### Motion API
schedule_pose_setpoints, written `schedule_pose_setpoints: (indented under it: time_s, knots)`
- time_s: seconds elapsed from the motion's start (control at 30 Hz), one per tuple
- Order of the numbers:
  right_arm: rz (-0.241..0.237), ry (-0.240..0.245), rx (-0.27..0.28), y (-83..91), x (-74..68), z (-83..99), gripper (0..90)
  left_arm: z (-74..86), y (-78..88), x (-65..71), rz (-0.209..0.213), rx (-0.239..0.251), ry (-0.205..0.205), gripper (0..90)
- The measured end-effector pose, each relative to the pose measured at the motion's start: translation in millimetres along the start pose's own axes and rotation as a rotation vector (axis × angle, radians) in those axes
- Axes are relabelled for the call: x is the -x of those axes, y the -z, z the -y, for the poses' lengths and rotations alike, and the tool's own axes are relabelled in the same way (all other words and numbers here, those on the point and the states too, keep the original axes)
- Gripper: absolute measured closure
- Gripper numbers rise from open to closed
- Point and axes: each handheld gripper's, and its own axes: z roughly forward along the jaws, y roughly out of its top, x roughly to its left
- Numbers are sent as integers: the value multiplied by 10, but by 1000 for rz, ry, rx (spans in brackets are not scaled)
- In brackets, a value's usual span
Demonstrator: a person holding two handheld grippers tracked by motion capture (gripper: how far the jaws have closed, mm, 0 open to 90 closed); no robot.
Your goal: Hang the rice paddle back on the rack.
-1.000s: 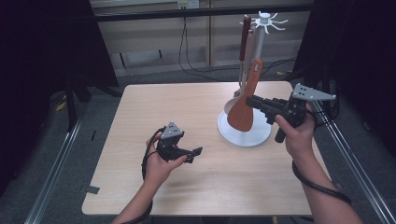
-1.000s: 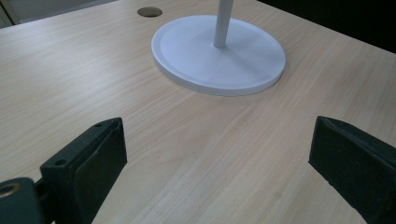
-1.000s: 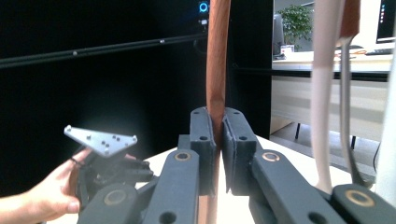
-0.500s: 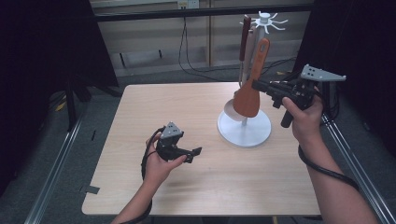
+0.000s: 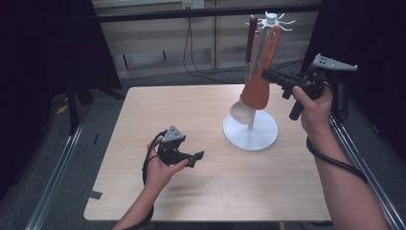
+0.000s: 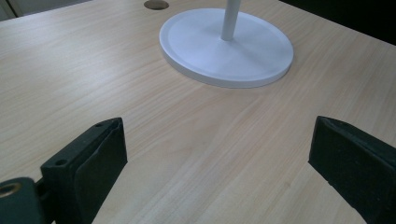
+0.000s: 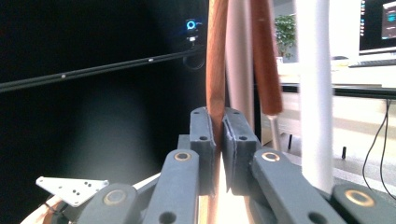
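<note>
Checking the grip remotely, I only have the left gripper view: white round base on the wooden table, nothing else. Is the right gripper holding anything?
Observer: Yes. The right gripper is shut on a flat brown wooden spatula, pinching its handle between the fingers.
Operator: Where is the spatula relative to the stand?
Observer: Beside the white stand with hooks on top, its blade clear of the table, its handle end up near the hooks.
Operator: Anything already hanging there?
Observer: A dark brown handled utensil and a pale spoon hang along the pole.
Operator: And my left gripper?
Observer: The left gripper is open and empty, low over the table.
</note>
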Motion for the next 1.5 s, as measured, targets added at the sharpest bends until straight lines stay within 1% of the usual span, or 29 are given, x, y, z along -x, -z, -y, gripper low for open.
schedule_pose_setpoints:
  time_s: [0.13,0.23,0.27,0.3,0.33,0.37,0.43,0.47,0.53,0.57,0.6,0.67,0.77,0.87,0.93,1.07,1.17,1.27,1.5]
  knots:
    - [6,-26,4,2,71,41,839,-8,8,0,-6,5,-1,43]
    - [25,-38,21,-4,75,62,823,-2,13,1,-3,4,-3,44]
    - [33,-44,30,-6,75,68,773,2,16,3,-6,4,2,45]
    - [52,-49,43,-9,76,74,738,6,21,2,-11,2,1,45]
    - [60,-38,40,-8,74,75,748,10,26,0,-7,1,3,45]
    - [62,-35,36,-5,69,75,730,10,29,0,-11,0,-1,45]
    - [77,-35,35,-1,55,78,643,14,31,2,-8,-1,2,45]
    - [84,-24,35,6,44,82,624,14,32,3,-8,0,1,45]
    - [100,-14,35,20,23,88,535,13,33,6,-7,0,2,45]
    - [115,-7,29,34,10,96,481,10,34,5,-12,2,-7,45]
    - [132,-6,30,45,-1,106,431,9,33,10,-9,8,-2,45]
    - [148,-3,39,75,-19,135,358,5,46,15,-8,6,-4,45]
    - [158,21,37,112,-52,168,308,5,54,20,-13,12,0,45]
    - [185,45,32,151,-102,209,248,8,53,19,-13,13,-5,45]
    - [202,73,31,178,-144,247,213,11,53,22,-14,9,-3,45]
    - [220,110,11,224,-215,349,179,12,50,25,-13,5,-10,45]
    - [224,116,5,260,-256,425,156,11,50,32,-13,5,-10,45]
    - [235,140,-3,289,-284,474,151,12,54,30,-21,7,-13,44]
    - [236,146,-12,362,-332,567,150,23,54,33,-20,11,-6,44]
